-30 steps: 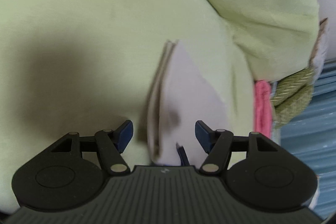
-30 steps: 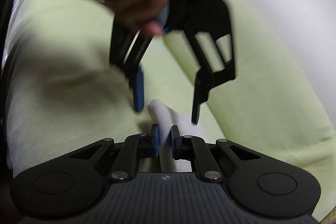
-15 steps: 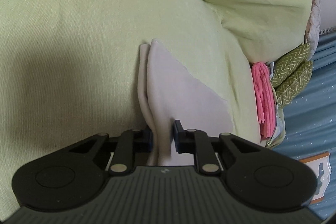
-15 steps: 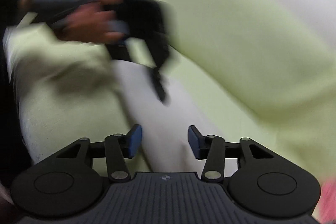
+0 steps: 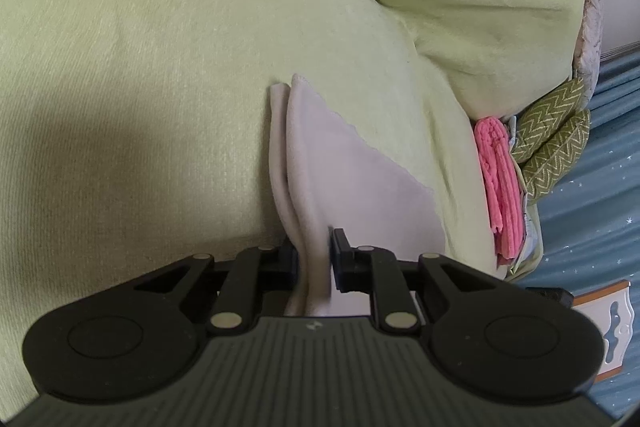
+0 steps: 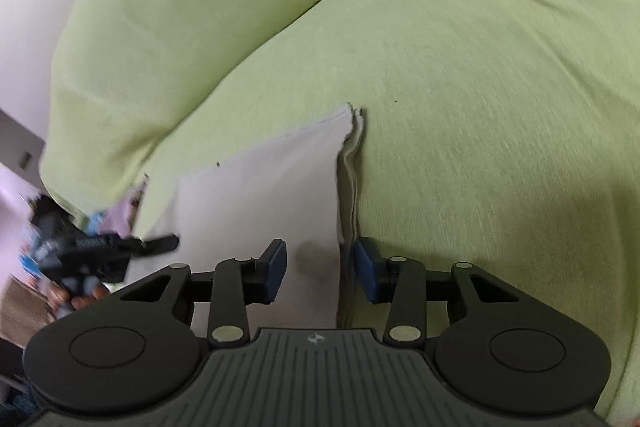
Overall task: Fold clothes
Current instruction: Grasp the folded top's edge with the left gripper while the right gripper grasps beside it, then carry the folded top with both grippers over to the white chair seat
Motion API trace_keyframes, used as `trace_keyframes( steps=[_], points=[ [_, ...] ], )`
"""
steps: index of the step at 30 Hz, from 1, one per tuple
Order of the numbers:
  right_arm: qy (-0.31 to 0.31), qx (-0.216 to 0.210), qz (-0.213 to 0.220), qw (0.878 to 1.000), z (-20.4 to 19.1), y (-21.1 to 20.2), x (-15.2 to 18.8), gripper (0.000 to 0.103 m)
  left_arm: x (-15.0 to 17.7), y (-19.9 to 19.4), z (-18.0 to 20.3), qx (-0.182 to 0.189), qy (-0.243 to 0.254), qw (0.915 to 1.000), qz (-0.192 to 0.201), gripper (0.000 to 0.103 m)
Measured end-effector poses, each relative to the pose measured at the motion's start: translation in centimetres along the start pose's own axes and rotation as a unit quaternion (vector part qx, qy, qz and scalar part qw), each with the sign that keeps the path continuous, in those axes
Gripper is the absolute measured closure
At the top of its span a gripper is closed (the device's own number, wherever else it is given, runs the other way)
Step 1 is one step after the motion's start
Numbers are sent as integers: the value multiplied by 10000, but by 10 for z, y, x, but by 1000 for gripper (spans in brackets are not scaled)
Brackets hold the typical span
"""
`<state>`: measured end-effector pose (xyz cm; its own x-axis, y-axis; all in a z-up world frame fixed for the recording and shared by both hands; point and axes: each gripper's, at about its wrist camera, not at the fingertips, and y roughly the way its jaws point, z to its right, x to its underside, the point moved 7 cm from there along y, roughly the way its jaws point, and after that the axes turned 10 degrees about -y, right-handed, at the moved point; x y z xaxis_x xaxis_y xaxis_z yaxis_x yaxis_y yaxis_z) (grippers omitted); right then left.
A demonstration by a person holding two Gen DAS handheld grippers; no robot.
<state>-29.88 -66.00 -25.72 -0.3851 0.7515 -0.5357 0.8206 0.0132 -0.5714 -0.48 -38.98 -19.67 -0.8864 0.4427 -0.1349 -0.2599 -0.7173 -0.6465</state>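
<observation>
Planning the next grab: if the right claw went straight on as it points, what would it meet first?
Probably the pale folded cloth, whose edge lies between the right claw's open jaws; beyond it, the green cushion.

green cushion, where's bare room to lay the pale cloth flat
Bare green cushion spreads wide beside the pale cloth, up to the back cushion. Crowded at the seat's end: pink towel, zigzag pillows.

Ahead of your left gripper the green cushion lies bare to the left of the folded white cloth. To the right a second green cushion rises, with a pink towel and patterned cushions wedged beside it. Your right gripper has open cushion to its right; the left gripper blocks its left.
</observation>
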Motion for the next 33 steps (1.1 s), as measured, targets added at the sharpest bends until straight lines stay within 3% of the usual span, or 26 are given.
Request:
trace_keyframes(
  steps=[9, 14, 18, 22, 24, 29, 33],
  points=[
    [239, -612, 88, 9978, -11, 39, -25, 62, -5, -3, -6, 168, -107, 9998, -80, 88],
    [237, -723, 166, 9970, -16, 55, -35, 65, -10, -2, -7, 222, -136, 9996, -98, 89],
    [149, -547, 200, 9982, -17, 62, -34, 92, -9, -2, 0, 126, 74, 9999, -26, 93],
    [26, -420, 397, 9983, -26, 47, -29, 95, -3, -7, 17, 22, 382, 9991, 181, 95],
    [-48, -369, 585, 9976, -34, 35, -28, 96, 3, -11, 32, 170, 552, 9981, 202, 95],
    [184, -194, 1243, 9919, -38, -21, -16, 96, 27, -1, 78, 341, 1027, 9941, 66, 95],
    [419, 138, 1766, 9833, -32, -89, 11, 96, 58, 24, 123, 595, 1336, 9887, -327, 96]
  ],
)
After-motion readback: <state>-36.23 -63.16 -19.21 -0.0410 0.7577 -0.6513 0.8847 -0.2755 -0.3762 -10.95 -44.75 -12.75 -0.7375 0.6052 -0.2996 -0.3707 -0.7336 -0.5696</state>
